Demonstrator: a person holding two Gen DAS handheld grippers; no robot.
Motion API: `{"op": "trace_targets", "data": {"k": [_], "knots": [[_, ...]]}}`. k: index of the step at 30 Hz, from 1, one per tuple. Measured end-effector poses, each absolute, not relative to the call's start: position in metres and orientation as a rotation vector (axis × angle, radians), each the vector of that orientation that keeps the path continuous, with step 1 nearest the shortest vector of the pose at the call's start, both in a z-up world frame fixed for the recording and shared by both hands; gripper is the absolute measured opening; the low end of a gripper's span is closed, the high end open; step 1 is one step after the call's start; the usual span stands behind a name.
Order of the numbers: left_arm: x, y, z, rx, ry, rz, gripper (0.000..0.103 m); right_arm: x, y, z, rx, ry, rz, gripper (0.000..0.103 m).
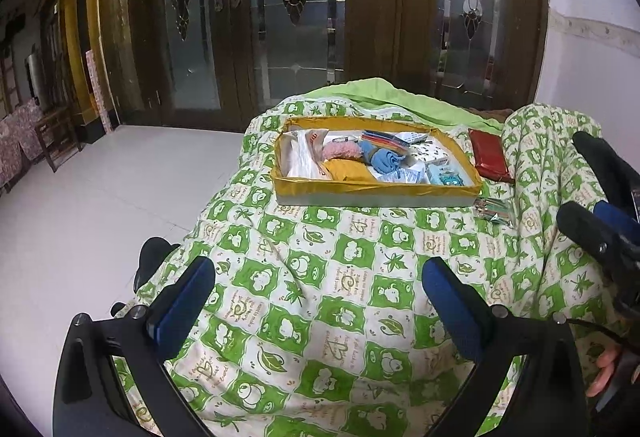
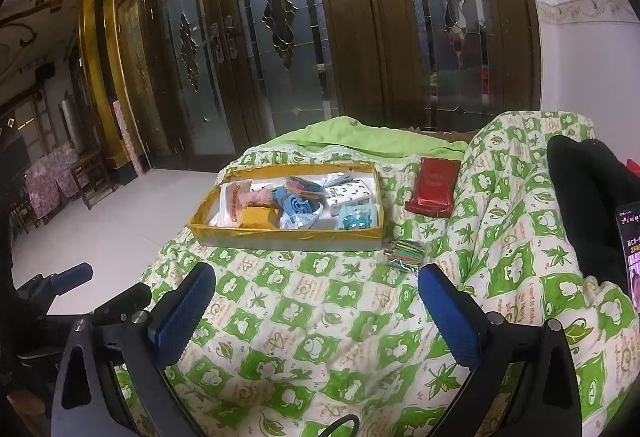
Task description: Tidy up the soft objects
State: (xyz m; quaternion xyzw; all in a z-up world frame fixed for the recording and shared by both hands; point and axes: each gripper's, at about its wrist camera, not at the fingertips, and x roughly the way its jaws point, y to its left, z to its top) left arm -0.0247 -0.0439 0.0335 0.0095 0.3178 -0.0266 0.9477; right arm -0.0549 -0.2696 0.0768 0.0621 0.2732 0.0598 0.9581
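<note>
A shallow yellow-rimmed tray [image 1: 372,189] [image 2: 280,235] sits on a green-and-white quilt [image 1: 320,297] [image 2: 320,317]. It holds a pink fluffy piece [image 1: 342,151] [image 2: 260,198], a blue rolled cloth [image 1: 386,160] [image 2: 298,204], a yellow folded cloth [image 1: 348,169] [image 2: 258,216], plastic bags and small packets. Beside the tray lie a red packet [image 1: 490,159] [image 2: 434,187] and a clear bag of coloured sticks [image 1: 494,209] [image 2: 404,255]. My left gripper [image 1: 318,277] and right gripper [image 2: 316,285] hang open over the quilt, well short of the tray, with nothing between their fingers.
Tall wooden doors with patterned glass [image 1: 288,17] [image 2: 280,37] stand behind the bed. White tiled floor [image 1: 100,197] lies to the left, with wooden chairs [image 1: 56,137] by the wall. A phone screen [image 2: 630,249] and dark cloth [image 2: 580,197] sit at the right edge.
</note>
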Motion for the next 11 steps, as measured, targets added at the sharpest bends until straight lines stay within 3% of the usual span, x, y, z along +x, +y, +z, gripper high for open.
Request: {"op": "trace_targets", "data": {"k": [11], "knots": [[-0.027, -0.0416, 0.0351, 0.001, 0.639, -0.055, 0.103, -0.0549, -0.2691, 0.076, 0.124, 0.561, 0.12, 0.103]]}}
